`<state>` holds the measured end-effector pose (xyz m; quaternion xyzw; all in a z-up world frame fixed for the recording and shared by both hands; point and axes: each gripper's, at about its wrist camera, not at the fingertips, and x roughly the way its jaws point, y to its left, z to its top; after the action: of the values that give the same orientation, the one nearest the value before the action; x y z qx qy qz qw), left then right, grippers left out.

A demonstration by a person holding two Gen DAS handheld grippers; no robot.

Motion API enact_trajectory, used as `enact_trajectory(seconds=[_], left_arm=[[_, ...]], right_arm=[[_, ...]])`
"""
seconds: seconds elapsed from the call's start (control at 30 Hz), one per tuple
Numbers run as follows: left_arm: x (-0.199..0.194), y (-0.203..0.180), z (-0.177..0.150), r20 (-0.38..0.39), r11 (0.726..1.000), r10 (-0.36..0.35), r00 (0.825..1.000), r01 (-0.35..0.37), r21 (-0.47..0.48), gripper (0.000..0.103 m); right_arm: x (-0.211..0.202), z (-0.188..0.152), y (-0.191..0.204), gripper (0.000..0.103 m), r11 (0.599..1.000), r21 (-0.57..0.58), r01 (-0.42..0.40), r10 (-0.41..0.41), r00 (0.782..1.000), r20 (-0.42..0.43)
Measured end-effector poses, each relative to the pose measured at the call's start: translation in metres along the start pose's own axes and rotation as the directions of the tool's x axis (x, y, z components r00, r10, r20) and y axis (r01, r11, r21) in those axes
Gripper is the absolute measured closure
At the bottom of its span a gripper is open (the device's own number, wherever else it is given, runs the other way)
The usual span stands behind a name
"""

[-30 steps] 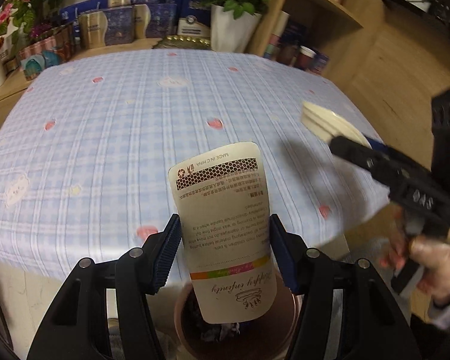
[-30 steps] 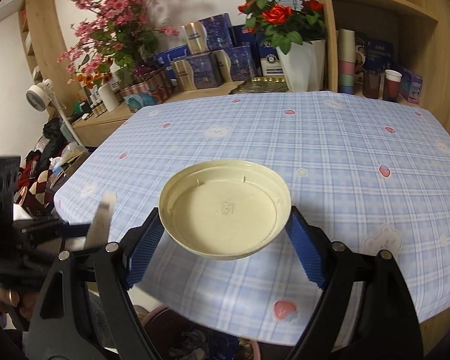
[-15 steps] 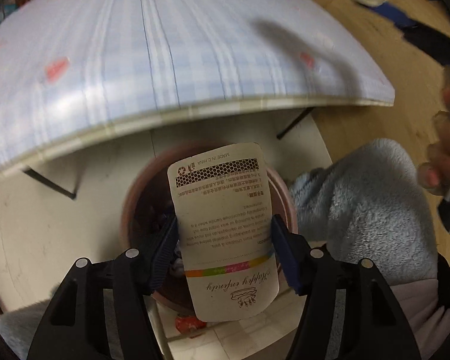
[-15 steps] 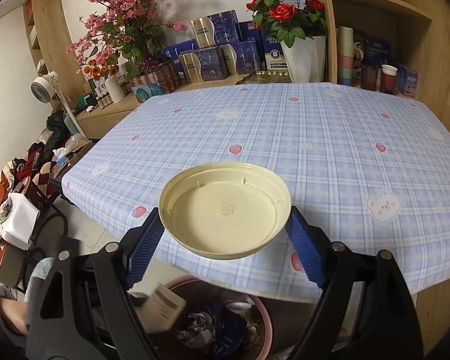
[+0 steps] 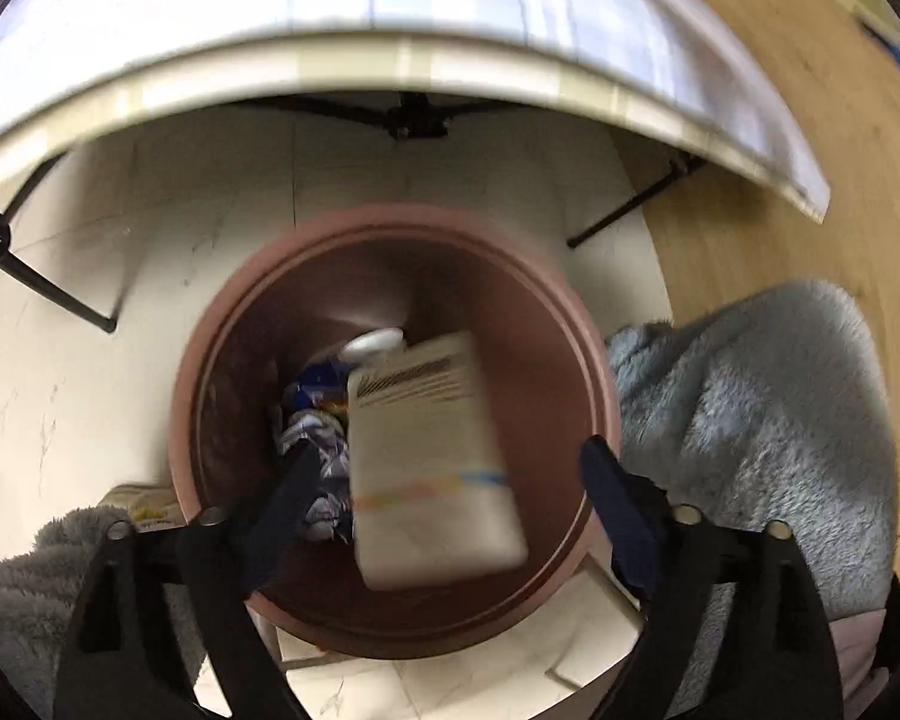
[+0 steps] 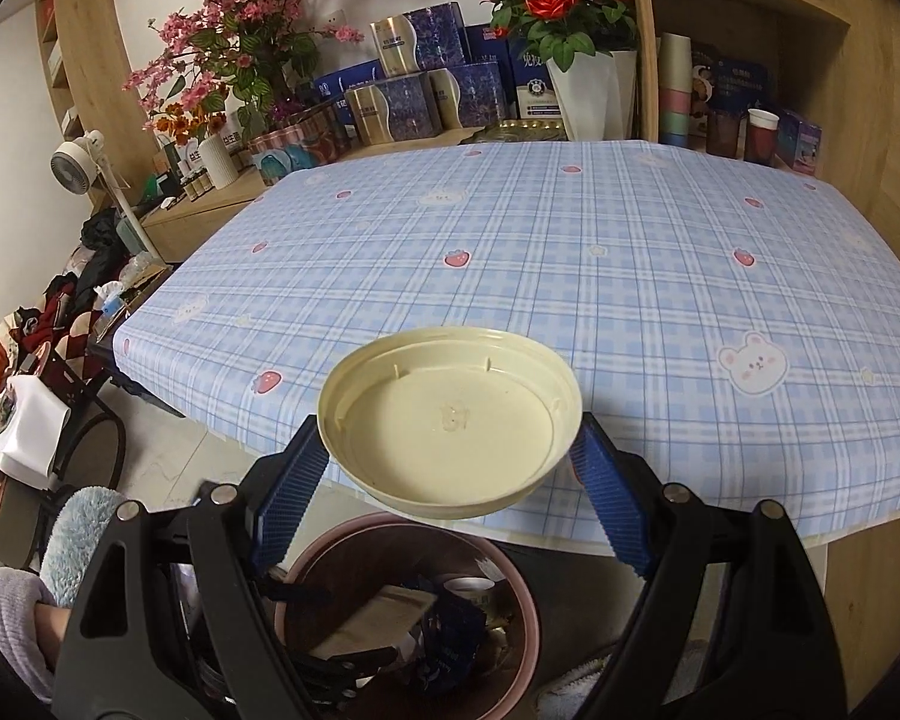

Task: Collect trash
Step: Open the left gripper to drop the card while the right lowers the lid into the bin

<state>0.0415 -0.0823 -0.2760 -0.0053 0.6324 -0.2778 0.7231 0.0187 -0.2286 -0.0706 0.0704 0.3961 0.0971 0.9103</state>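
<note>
Above the brown bin [image 5: 210, 360], the left gripper [image 5: 444, 480] has just spread its jaws, the blurred pouch [image 5: 432, 462] loose between them. The right gripper [image 6: 450, 468] clasps a cream dish [image 6: 450, 420] above the same bin.

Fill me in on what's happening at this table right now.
A person is clearing trash with a gripper in each hand. The left gripper is over the brown bin; its jaws have just been opening, and the printed pouch sits loose between them, dropping in. The right gripper holds a cream plastic lid above the tablecloth edge, the bin below.
</note>
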Motion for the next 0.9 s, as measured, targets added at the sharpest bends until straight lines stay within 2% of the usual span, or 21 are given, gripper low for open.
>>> enact_trajectory(seconds=[0.13, 0.2, 0.27, 0.37, 0.43, 0.47, 0.57, 0.63, 0.7, 0.73, 0.9], left_arm=[[-0.030, 0.006, 0.000, 0.099, 0.999, 0.000, 0.995, 0.003, -0.036, 0.014], [-0.049, 0.010, -0.003, 0.162, 0.998, 0.011, 0.987, -0.001, -0.061, 0.014], [-0.072, 0.014, -0.007, 0.242, 0.996, 0.037, 0.970, -0.018, -0.084, 0.014], [-0.108, 0.023, -0.015, 0.367, 0.990, 0.106, 0.924, -0.062, -0.130, 0.013], [-0.130, 0.031, -0.020, 0.445, 0.979, 0.178, 0.877, -0.111, -0.173, 0.013], [-0.137, 0.035, -0.021, 0.465, 0.975, 0.198, 0.863, -0.124, -0.186, 0.012], [-0.160, 0.044, -0.029, 0.544, 0.956, 0.277, 0.792, -0.167, -0.243, 0.012], [-0.169, 0.047, -0.033, 0.570, 0.944, 0.316, 0.759, -0.193, -0.267, 0.011], [-0.175, 0.051, -0.036, 0.583, 0.935, 0.346, 0.735, -0.217, -0.282, 0.011], [-0.176, 0.052, -0.037, 0.584, 0.931, 0.358, 0.729, -0.227, -0.287, 0.011], [-0.173, 0.054, -0.037, 0.576, 0.923, 0.380, 0.724, -0.256, -0.287, 0.011]], right_arm=[[0.001, -0.006, 0.000, 0.022, 1.000, 0.002, 0.000, 0.000, 1.000, -0.007], [0.000, -0.009, 0.001, 0.022, 1.000, 0.006, -0.003, 0.003, 1.000, -0.007], [0.001, -0.013, 0.002, 0.022, 1.000, 0.003, -0.003, 0.003, 1.000, -0.014], [0.003, -0.020, 0.005, 0.022, 1.000, -0.007, -0.006, 0.006, 1.000, -0.030], [0.006, -0.027, 0.009, 0.022, 1.000, -0.014, -0.014, 0.013, 0.999, -0.049], [0.008, -0.031, 0.013, 0.022, 1.000, -0.023, -0.019, 0.017, 0.998, -0.062], [0.012, -0.042, 0.024, 0.022, 0.998, -0.061, -0.031, 0.026, 0.996, -0.089], [0.017, -0.051, 0.034, 0.022, 0.995, -0.094, -0.046, 0.035, 0.993, -0.115], [0.024, -0.060, 0.044, 0.022, 0.991, -0.115, -0.070, 0.052, 0.987, -0.151], [0.028, -0.064, 0.049, 0.022, 0.989, -0.123, -0.082, 0.060, 0.983, -0.172], [0.052, -0.083, 0.065, 0.021, 0.984, -0.126, -0.128, 0.088, 0.955, -0.282]])
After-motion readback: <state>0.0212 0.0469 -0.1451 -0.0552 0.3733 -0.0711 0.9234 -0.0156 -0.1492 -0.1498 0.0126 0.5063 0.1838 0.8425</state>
